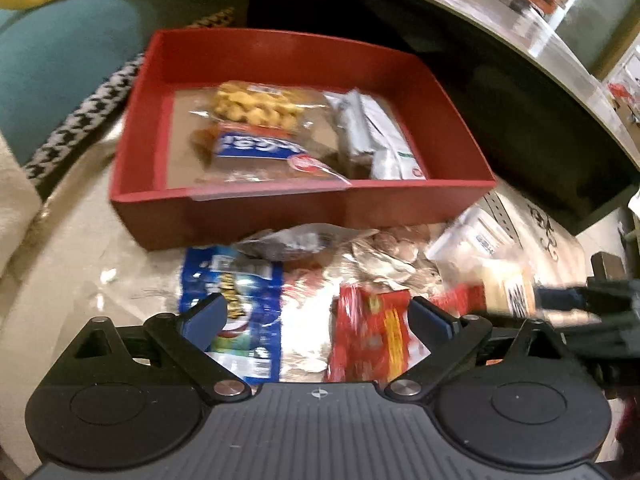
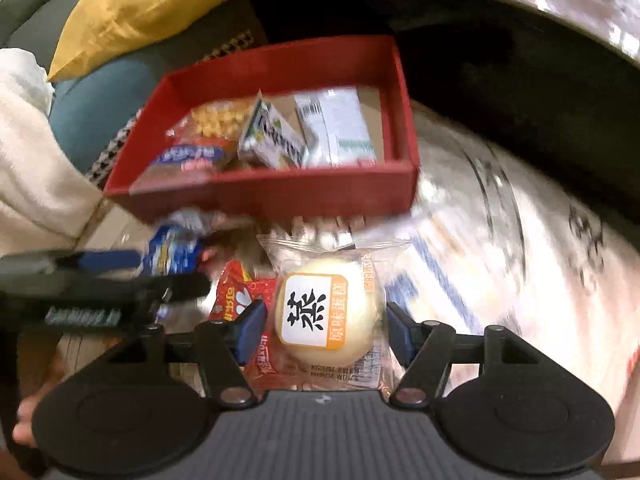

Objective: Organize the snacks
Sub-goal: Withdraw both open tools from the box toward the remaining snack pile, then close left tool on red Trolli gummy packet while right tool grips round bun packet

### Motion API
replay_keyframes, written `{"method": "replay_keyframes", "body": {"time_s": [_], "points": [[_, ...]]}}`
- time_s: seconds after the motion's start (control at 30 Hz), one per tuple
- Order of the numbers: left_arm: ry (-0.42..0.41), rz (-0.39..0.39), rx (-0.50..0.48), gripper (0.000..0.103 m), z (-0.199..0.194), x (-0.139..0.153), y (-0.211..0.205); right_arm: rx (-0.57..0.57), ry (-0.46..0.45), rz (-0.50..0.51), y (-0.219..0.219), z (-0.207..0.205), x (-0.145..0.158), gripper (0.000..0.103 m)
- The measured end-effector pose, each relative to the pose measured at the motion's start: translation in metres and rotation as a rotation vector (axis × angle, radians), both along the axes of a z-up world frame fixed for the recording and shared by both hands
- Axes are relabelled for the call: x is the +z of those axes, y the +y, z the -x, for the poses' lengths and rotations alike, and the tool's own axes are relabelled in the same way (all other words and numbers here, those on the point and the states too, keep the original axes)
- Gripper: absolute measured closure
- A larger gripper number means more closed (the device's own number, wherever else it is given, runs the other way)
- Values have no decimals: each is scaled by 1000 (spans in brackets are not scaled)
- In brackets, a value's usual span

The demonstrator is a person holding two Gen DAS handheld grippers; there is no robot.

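My right gripper point(image 2: 325, 330) is shut on a clear-wrapped steamed cake packet point(image 2: 320, 312) with a white and orange label, held just in front of the red box point(image 2: 260, 186). My left gripper point(image 1: 318, 318) stands open over loose snacks on the table, a blue packet point(image 1: 236, 300) under its left finger and a red packet point(image 1: 372, 336) by its right finger; nothing is between its pads. In the left wrist view the right gripper point(image 1: 554, 304) reaches in from the right edge with the pale cake packet point(image 1: 500, 284). The red box point(image 1: 280, 196) holds a yellow puffs bag point(image 1: 252, 106), a blue-labelled bag point(image 1: 256, 148) and silver-white packets point(image 1: 372, 136).
More loose snacks lie between box and grippers: a crumpled silver wrapper point(image 1: 380, 260), a red packet point(image 2: 236, 300). A yellow cushion point(image 2: 160, 8), teal seat point(image 1: 52, 60) and white cloth point(image 2: 32, 168) lie left of the table. A dark shelf edge point(image 1: 520, 92) rises behind the box.
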State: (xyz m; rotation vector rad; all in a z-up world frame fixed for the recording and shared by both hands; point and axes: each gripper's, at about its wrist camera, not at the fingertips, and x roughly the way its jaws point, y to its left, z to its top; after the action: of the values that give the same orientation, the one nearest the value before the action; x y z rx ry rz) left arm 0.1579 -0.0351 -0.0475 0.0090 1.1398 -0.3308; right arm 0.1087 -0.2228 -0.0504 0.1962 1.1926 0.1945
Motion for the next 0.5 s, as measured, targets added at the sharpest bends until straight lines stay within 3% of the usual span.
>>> {"method": "replay_keyframes", "body": {"time_s": [0.13,0.33,0.5], "points": [[3,1,-56,4,7,-2,-13,-5,39,-3,-9,28,-3,44],[8,-13,-121,4,31,-7,-24,-117,135,-5,-41,56,-20,40],[-83,14,-328,5,59,12,-38,-159,110,-57,-62,65,-14,38]]}}
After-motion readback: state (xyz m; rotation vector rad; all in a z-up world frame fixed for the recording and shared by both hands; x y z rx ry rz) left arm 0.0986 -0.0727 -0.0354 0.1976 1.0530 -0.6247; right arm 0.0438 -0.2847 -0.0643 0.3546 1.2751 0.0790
